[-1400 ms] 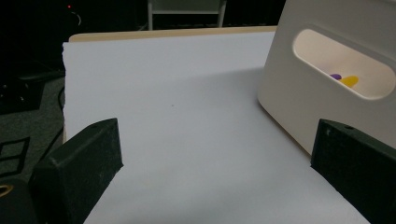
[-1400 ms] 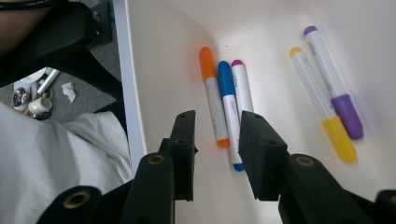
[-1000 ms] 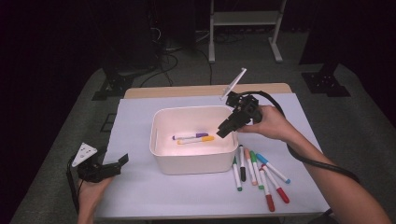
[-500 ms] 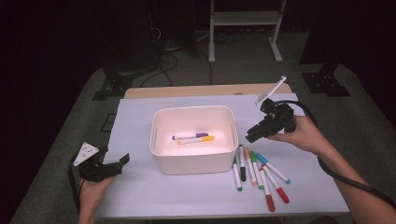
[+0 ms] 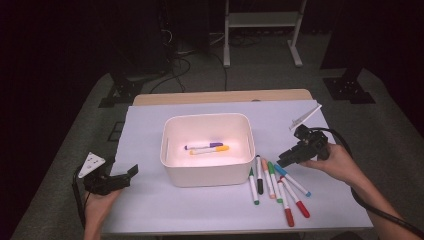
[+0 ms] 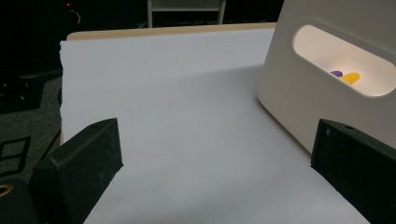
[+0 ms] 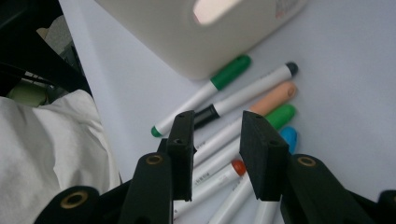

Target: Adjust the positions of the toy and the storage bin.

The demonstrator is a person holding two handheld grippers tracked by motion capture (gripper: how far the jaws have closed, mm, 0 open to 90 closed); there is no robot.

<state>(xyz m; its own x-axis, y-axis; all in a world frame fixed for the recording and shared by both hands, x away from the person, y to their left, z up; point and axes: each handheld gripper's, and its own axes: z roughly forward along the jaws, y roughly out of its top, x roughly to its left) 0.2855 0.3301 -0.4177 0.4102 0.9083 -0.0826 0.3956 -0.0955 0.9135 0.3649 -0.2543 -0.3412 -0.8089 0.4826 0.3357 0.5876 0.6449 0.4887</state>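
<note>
Looks like a lab or recording studio rather than anybody's home: the room is blacked out all around, with only the table (image 5: 150, 107) lit from above and covered in a plain white sheet (image 5: 150, 200). On the grey carpet (image 5: 390, 120) at the far side there are loose cables (image 5: 192, 62), black stand feet (image 5: 120, 95) at far left and far right, and the legs of a white metal frame (image 5: 260, 35). That staged, bare setup with rig hardware around it says test space to me.
</note>
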